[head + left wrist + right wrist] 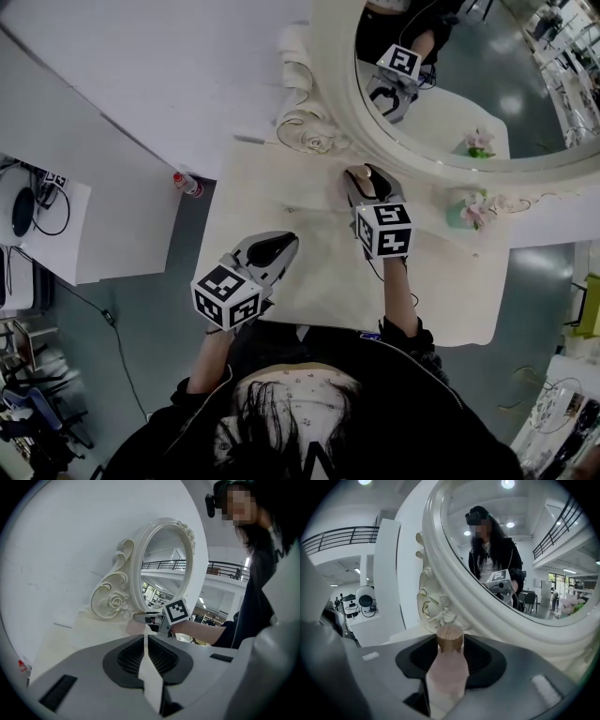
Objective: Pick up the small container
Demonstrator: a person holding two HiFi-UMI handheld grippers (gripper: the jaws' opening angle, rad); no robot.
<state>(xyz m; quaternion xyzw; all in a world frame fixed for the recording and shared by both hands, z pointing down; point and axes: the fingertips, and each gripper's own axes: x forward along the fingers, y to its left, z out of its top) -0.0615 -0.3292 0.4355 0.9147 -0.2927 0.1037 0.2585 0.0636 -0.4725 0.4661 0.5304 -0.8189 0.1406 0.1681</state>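
Observation:
The small container is a pale pink bottle [446, 667] with a wood-coloured cap [450, 637]. It stands upright between the jaws of my right gripper [450, 656], which are spread wide on either side of it. In the head view my right gripper [367, 180] reaches to the foot of the mirror and hides the bottle. My left gripper [281, 246] hovers over the table's near left part, shut and empty. The left gripper view shows its closed jaws [145, 644] and the right gripper [154, 620] beyond them.
A large oval mirror in an ornate cream frame [323, 94] stands at the back of the cream table [272, 187]. A small pot of pink flowers [469, 211] sits to the right of my right gripper. A white desk with cables [56, 234] stands at the left.

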